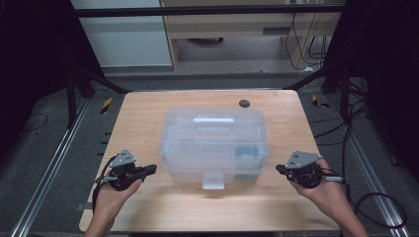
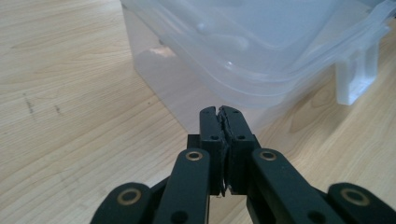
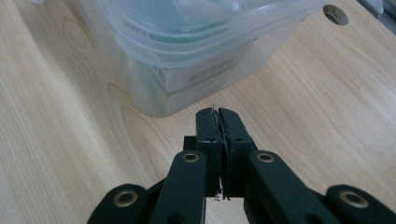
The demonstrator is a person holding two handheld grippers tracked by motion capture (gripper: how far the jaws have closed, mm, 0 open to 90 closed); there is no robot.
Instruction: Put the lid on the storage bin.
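Clear lidded box [image 1: 213, 143] at the middle of the wooden surface [image 1: 148, 113], latch tab [image 1: 212, 180] facing the person, left gripper [image 1: 148, 170] just left of the box, jaws pressed together, empty, right gripper [image 1: 280, 169] just right of the box, jaws pressed together, empty

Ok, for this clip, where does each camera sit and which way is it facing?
High view: fixed above the person's side, looking forward and down on the wooden table and clear plastic box; both forearms and hand-held grippers enter from the bottom.
Left gripper view: rides the left hand-held gripper, looking along its closed jaws at the box's corner and latch tab.
Right gripper view: rides the right hand-held gripper, jaws closed, facing the box's other end.
Shared: all three show the box and table.
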